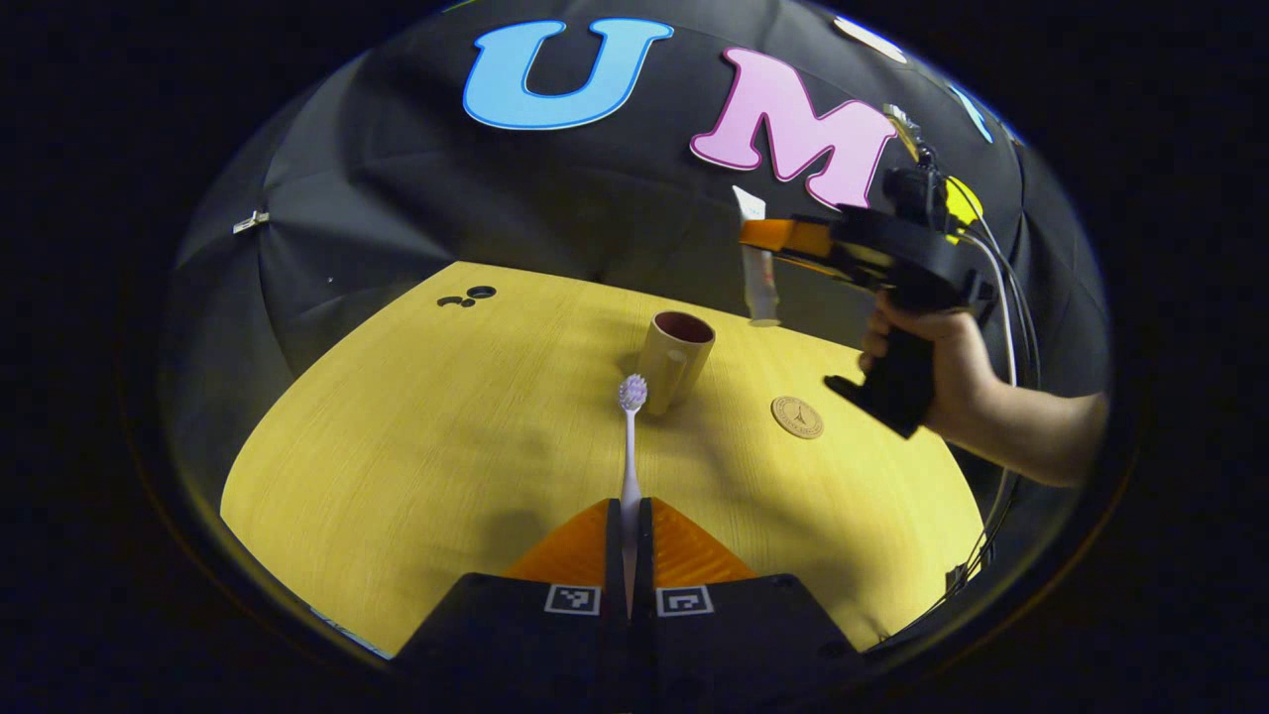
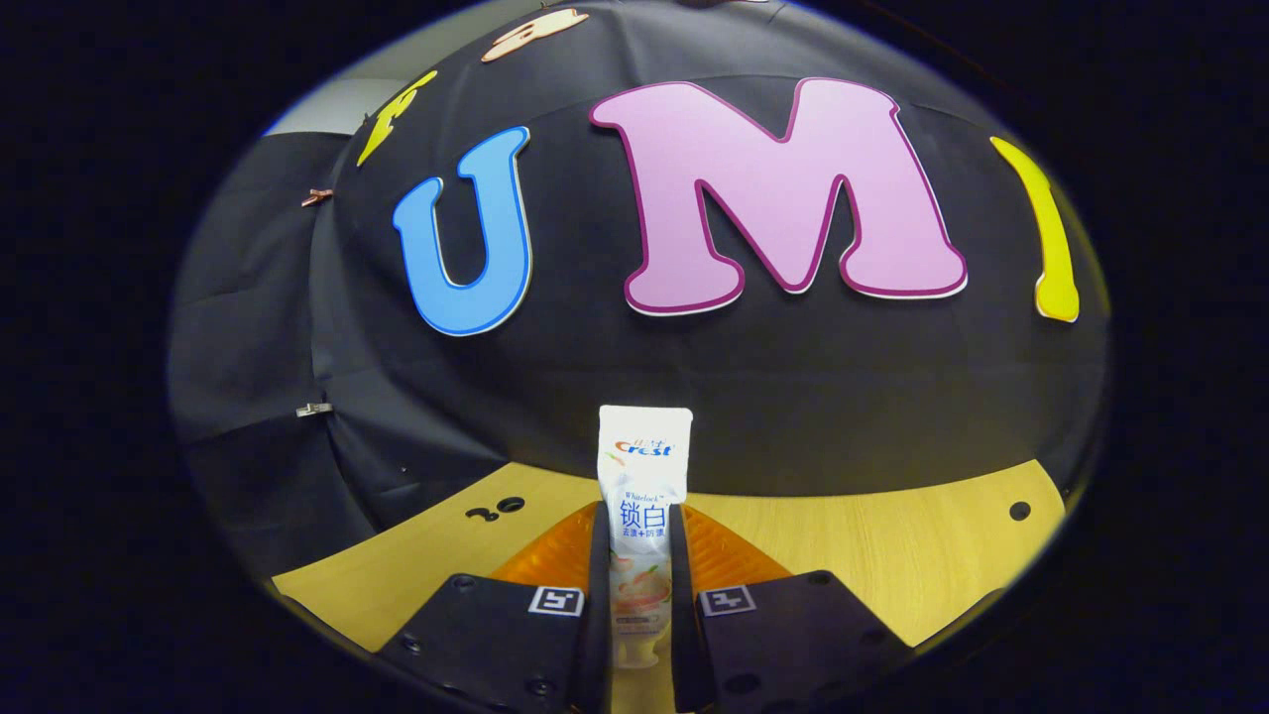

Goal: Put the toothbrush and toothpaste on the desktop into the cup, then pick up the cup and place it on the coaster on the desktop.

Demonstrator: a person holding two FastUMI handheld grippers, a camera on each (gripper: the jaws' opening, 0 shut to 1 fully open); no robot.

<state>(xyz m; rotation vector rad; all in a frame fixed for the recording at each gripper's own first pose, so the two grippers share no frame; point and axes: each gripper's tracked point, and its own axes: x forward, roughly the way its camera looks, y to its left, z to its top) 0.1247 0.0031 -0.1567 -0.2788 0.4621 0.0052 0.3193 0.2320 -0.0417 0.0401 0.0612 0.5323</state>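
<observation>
Left gripper (image 1: 629, 516) clamps white toothbrush (image 1: 631, 446) near tan ceramic cup (image 1: 675, 359); right gripper (image 2: 639, 565) clamps white toothpaste tube (image 2: 641, 496) aloft.

Desktop (image 1: 416, 436): left half bare | cup (image 1: 676, 359): mid-far, mouth open upward | toothpaste (image 1: 758, 268): hangs just right above it | coaster (image 1: 797, 416): right, uncovered

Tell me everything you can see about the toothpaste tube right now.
The toothpaste is a white, soft-looking tube with printed graphics, flat crimped end up and cap end down. The right gripper holds it upright, both fingers pressing its sides. In the left gripper view it hangs in the air, beyond and to the right of the cup, touching nothing else.
</observation>
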